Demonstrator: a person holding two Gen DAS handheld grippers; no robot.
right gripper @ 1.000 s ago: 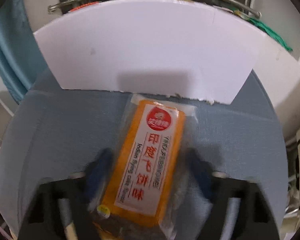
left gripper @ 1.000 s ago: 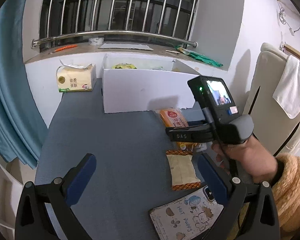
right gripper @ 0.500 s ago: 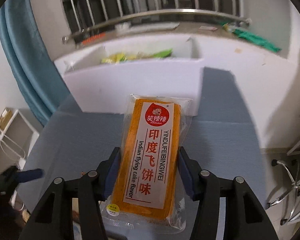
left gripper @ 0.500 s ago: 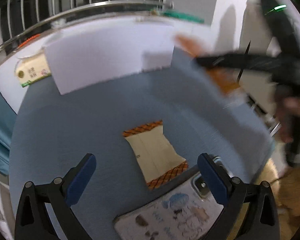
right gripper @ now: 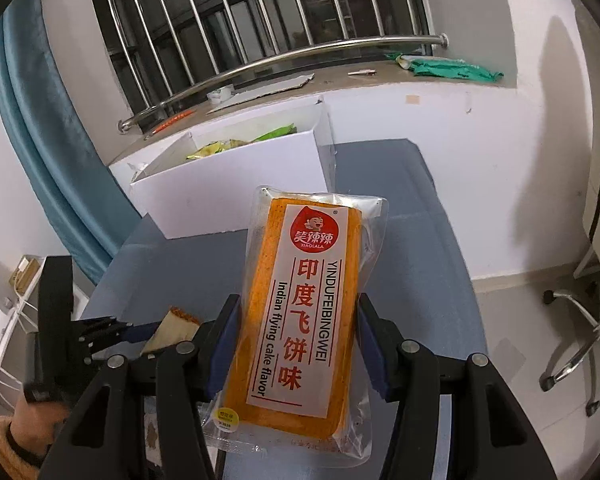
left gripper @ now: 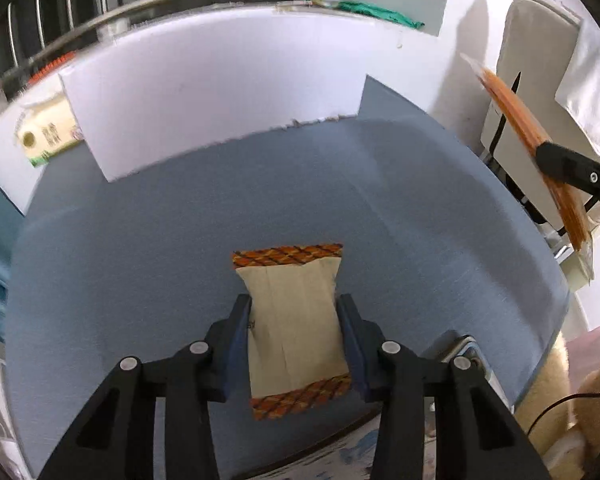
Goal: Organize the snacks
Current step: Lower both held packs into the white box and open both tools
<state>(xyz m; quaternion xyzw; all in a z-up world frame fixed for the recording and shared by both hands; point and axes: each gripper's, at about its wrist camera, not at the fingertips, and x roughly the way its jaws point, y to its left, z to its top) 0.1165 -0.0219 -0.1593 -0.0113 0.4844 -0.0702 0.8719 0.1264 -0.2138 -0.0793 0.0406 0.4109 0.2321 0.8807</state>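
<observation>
A beige snack packet point(left gripper: 296, 320) with orange-checked ends lies on the blue table point(left gripper: 140, 240). My left gripper point(left gripper: 294, 308) straddles it, jaws closing, and both blue pads pinch its sides. In the right wrist view that gripper point(right gripper: 140, 330) shows at the lower left with the packet's corner point(right gripper: 176, 328) sticking out. My right gripper point(right gripper: 296, 308) is shut on a long orange flying-cake packet point(right gripper: 304, 292) and holds it in the air above the table. That packet point(left gripper: 540, 148) appears edge-on at the right of the left wrist view. The open white box point(right gripper: 236, 188) stands at the table's far side with green and yellow packets inside.
A tissue pack point(left gripper: 48, 136) sits left of the box by the wall. A phone in a cartoon case point(left gripper: 332, 456) lies at the table's near edge. A cream chair with a towel point(left gripper: 540, 60) stands to the right, and a blue curtain point(right gripper: 40, 140) hangs left.
My left gripper dropped over the beige packet and its wide-open jaws closed onto it. My right gripper lifted the orange packet off the table, up and back from the box.
</observation>
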